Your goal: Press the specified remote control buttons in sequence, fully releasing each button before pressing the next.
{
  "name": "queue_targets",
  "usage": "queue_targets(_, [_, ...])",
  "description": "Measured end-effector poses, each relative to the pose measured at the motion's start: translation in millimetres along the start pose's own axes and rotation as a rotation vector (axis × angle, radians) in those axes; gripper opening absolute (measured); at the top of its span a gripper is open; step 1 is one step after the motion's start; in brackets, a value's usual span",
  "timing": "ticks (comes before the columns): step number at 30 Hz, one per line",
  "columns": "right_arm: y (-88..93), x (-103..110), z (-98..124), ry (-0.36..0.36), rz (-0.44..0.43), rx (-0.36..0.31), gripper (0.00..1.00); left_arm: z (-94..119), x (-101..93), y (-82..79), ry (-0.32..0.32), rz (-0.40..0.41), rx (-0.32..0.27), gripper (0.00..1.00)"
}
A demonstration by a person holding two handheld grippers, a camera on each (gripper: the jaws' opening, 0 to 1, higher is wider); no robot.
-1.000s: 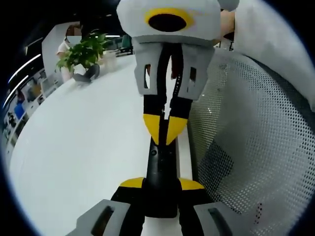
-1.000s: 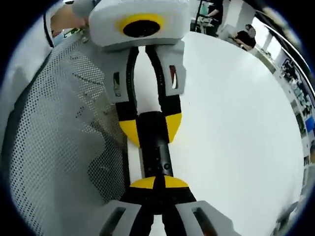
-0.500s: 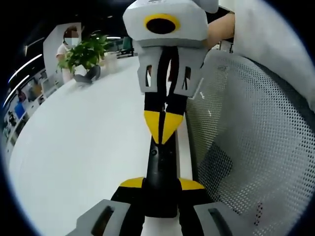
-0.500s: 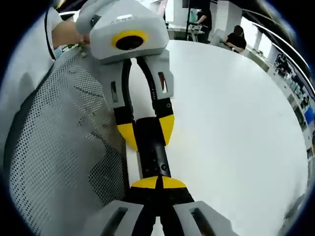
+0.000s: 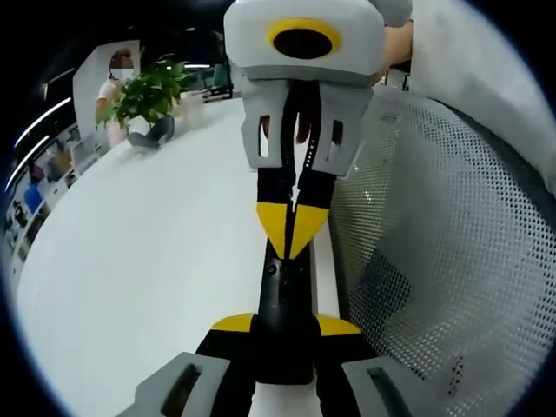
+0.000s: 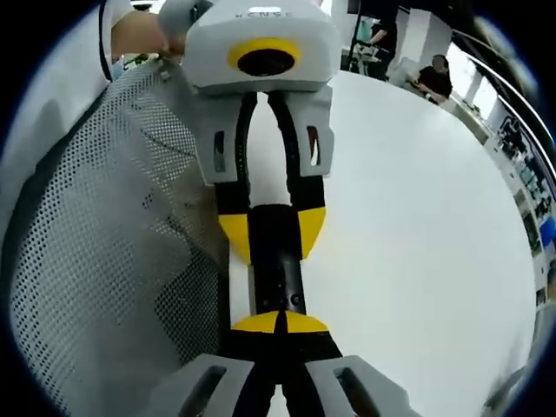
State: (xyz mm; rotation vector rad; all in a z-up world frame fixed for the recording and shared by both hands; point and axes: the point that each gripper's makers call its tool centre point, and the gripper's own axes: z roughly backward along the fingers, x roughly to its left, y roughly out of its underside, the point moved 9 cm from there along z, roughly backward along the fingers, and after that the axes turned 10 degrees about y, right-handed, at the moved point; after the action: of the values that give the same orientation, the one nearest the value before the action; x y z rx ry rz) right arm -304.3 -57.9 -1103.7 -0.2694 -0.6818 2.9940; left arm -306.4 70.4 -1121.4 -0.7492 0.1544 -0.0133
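Remote control (image 5: 283, 314), one only, lies lengthwise over the white tabletop (image 5: 148, 261) beside a mesh chair back (image 5: 434, 261), clamped at one end by the left gripper (image 5: 285, 324). Right gripper (image 5: 294, 228), fingers pinched together, rests its tips on the remote's far end. Pressing off-centre could catch a neighbouring button; pushing hard could lever the remote out of its clamp. Two grippers, one potted plant (image 5: 148, 95) farther back.
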Motion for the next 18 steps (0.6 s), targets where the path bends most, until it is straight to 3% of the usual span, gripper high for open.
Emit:
queue_targets(4, [-0.6,-0.4,0.5,-0.006,0.017,0.011,0.0,-0.3,1.1,-0.9,0.011,-0.004,0.009,0.24])
queue_targets(8, [2.4,-2.4,2.4,-0.015,-0.051,-0.004,0.0,-0.4,0.9,-0.4,0.008,0.003,0.003,0.24])
queue_targets(18, [10.2,-1.2,7.4,-0.009,-0.043,0.017,0.0,-1.0,1.6,-0.9,0.009,0.0,0.007,0.24])
